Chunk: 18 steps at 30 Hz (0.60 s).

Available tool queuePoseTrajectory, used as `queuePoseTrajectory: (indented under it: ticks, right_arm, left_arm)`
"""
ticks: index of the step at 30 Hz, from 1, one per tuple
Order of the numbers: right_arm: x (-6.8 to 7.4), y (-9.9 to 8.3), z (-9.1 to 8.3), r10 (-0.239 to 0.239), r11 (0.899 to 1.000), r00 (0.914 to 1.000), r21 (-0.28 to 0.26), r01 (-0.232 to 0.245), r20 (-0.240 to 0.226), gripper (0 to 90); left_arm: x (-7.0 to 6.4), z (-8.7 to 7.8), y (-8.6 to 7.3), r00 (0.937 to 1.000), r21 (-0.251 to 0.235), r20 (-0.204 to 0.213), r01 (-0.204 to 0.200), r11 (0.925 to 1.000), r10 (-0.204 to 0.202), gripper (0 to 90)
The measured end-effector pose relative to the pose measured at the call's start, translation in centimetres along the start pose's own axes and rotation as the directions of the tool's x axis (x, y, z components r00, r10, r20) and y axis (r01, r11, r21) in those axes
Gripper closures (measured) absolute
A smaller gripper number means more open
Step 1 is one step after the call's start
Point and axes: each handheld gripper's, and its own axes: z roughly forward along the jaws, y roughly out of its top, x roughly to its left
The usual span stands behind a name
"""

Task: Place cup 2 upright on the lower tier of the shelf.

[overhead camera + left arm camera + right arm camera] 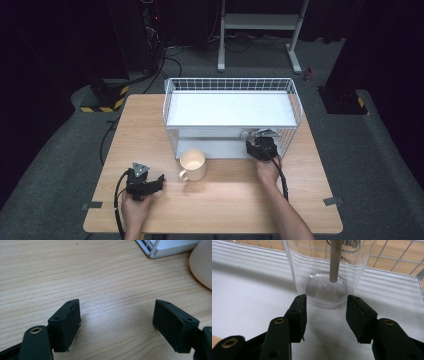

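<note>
The table [150,120] is pale wood with fine brown grain lines. On it stands a white wire rack [230,85] with a plain white shelf board, and a cream mug [193,164]. Both grippers, the left [117,322] and the right [326,315], are black with small brass rings in their arms. The cup [329,270] is clear plastic with dark lettering, and a beige stick [335,260] stands in it. The floor [60,165] is grey, with yellow-and-black striped tape [102,107].

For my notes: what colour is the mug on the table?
The mug is cream, best seen in the high view.
</note>
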Motion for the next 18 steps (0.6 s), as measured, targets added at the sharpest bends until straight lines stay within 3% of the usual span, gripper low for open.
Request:
queuePoseTrajectory:
  ticks: [12, 14, 15, 18]
  right_arm:
    - [-0.13, 0.82, 0.56, 0.021, 1.0, 0.9997, 0.013, -0.021, 0.011, 64.4]
    - [-0.42, 0.78, 0.76, 0.0, 1.0, 0.9999, 0.005, 0.0, 0.013, 66.1]
    - [-0.32, 0.73, 0.72, 0.021, 1.0, 0.9997, 0.018, -0.022, 0.009, 66.5]
    - [-0.46, 0.66, 0.72, 0.018, 1.0, 0.9998, 0.014, -0.018, 0.007, 66.4]
  left_arm:
    - [-0.01, 0.0, 0.0, 1.0, 0.0, 0.0, 0.001, 1.0, -0.001, 22.4]
    - [-0.01, 0.0, 0.0, 1.0, 0.0, 0.0, 0.001, 1.0, -0.001, 22.4]
    - [-0.01, 0.0, 0.0, 1.0, 0.0, 0.0, 0.001, 1.0, -0.001, 22.4]
    - [-0.01, 0.0, 0.0, 1.0, 0.0, 0.0, 0.0, 1.0, 0.0, 22.4]
